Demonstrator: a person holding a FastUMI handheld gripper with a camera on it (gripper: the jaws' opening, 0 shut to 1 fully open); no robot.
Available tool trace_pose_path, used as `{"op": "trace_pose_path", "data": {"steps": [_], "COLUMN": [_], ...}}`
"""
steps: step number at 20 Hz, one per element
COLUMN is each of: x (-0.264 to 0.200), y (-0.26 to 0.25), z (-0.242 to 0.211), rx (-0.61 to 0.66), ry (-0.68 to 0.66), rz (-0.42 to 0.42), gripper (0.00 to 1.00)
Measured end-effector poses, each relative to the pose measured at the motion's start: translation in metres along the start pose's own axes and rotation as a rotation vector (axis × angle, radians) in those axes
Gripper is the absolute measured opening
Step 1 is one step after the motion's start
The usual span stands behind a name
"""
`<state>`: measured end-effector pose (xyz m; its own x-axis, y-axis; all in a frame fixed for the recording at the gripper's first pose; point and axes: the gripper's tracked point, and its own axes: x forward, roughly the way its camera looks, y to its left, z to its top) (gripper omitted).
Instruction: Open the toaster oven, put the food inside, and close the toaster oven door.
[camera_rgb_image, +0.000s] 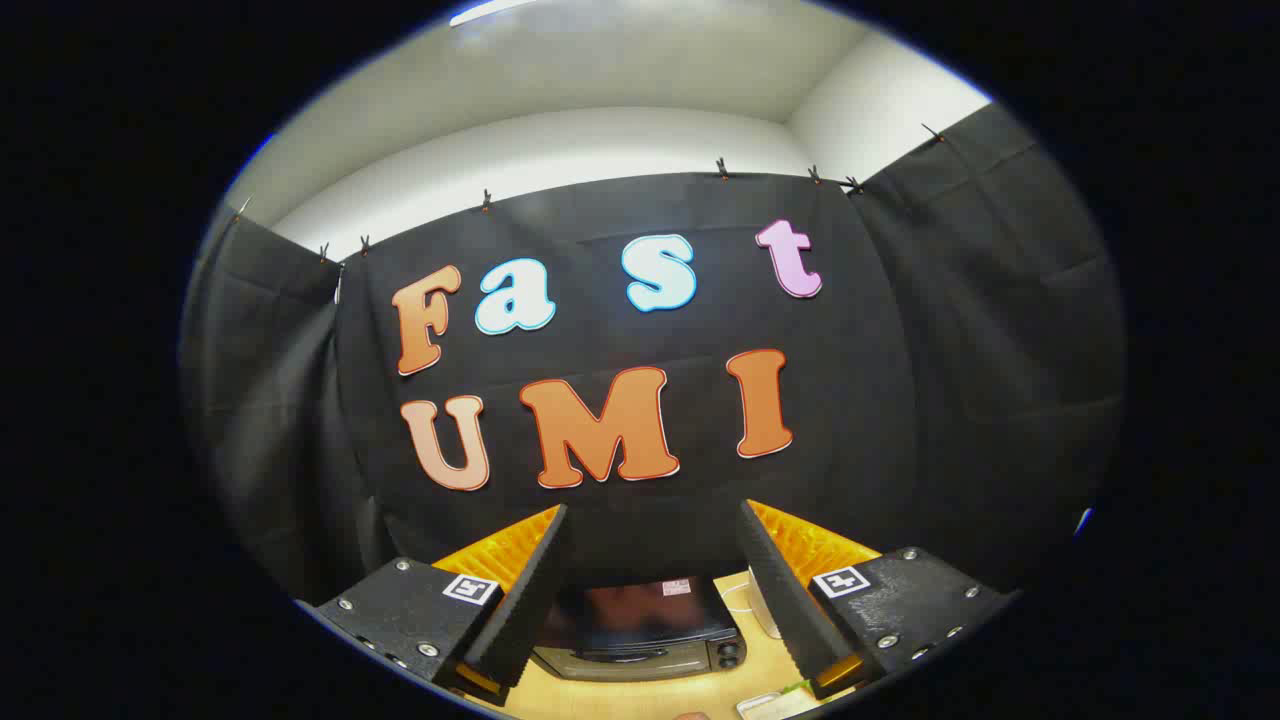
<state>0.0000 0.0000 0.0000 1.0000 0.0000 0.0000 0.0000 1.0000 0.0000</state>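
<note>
Gripper (655, 590) held high, tilted up toward the black cloth booth wall (900, 400); its 2 fingers spread wide, nothing between the pads. Toaster oven (640, 630) sits low between the fingers, well beyond their tips, on a light wooden table (620, 695). Oven seen from above and in front: dark top, door looks closed, handle bar across the upper front, 2 knobs (728, 655) stacked at its right end. A white cylindrical object (760, 605), partly hidden by the right finger, stands just right of the oven. A light tray-like item (770, 705) with something green lies at the near table edge; food not clearly identifiable. White wall (600, 140) above the cloth.
</note>
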Motion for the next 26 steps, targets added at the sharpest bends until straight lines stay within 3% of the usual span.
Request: {"op": "trace_pose_path", "data": {"steps": [4,18,26], "x": [-0.001,-0.027,0.002], "y": [0.006,-0.053,-0.048], "z": [-0.005,-0.013,-0.04], "rx": [0.039,-0.077,-0.055], "ry": [0.017,0.005,0.006], "rz": [0.031,-0.117,-0.133], "gripper": [0.98,0.98,0.99]}}
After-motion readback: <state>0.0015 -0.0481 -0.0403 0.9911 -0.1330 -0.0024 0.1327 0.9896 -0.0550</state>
